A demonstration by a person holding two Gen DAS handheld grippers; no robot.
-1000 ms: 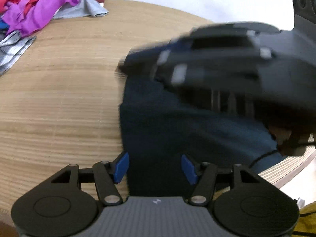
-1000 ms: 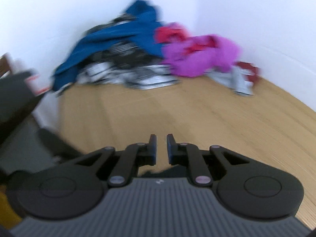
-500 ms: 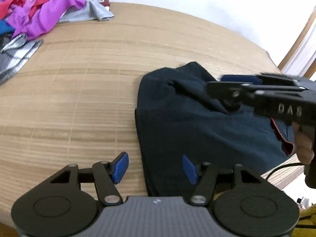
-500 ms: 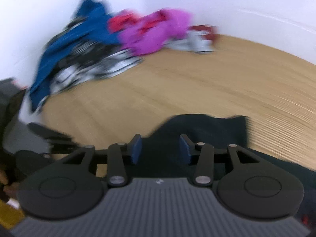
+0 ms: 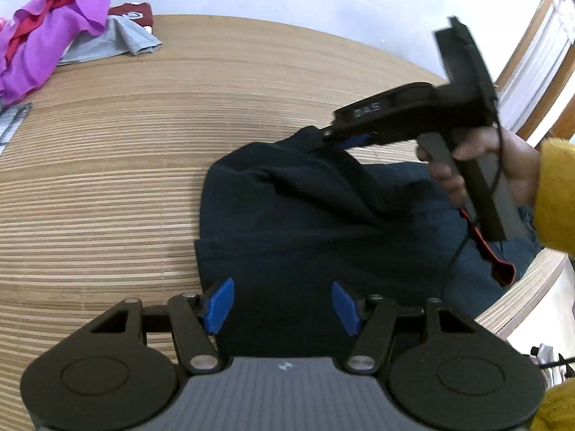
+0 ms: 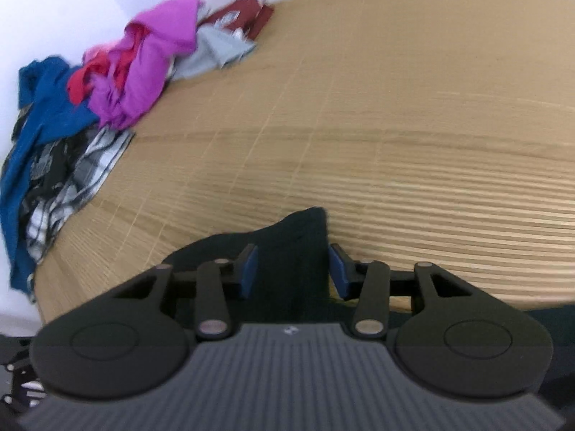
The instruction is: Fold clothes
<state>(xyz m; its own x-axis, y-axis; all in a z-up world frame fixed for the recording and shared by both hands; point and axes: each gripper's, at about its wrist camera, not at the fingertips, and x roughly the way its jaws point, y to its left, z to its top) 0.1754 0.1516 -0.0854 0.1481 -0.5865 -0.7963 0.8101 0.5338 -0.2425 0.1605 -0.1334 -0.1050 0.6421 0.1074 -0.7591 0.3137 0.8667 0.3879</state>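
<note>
A dark navy garment (image 5: 305, 222) lies partly folded on the wooden table (image 5: 107, 179), close to its right edge. My left gripper (image 5: 282, 303) hovers open over the garment's near edge, with nothing pinched between its blue pads. A hand in a yellow sleeve (image 5: 557, 194) holds my right gripper (image 5: 323, 140) at the garment's far corner. In the right wrist view that raised corner of the garment (image 6: 294, 251) sits between the jaws of the right gripper (image 6: 293, 269), which are closing. A thin gap shows beside the right pad (image 6: 337, 273).
A heap of unfolded clothes (image 6: 107, 82) in magenta, red, blue, grey and plaid lies at the table's far left by the wall, and also shows as a pile (image 5: 46, 36) in the left wrist view. The table edge (image 5: 521, 294) runs close by on the right.
The right gripper swept from over the garment to its far corner, rolled, and its jaws went from shut to apart around the cloth. The left gripper shifted slightly and stayed open.
</note>
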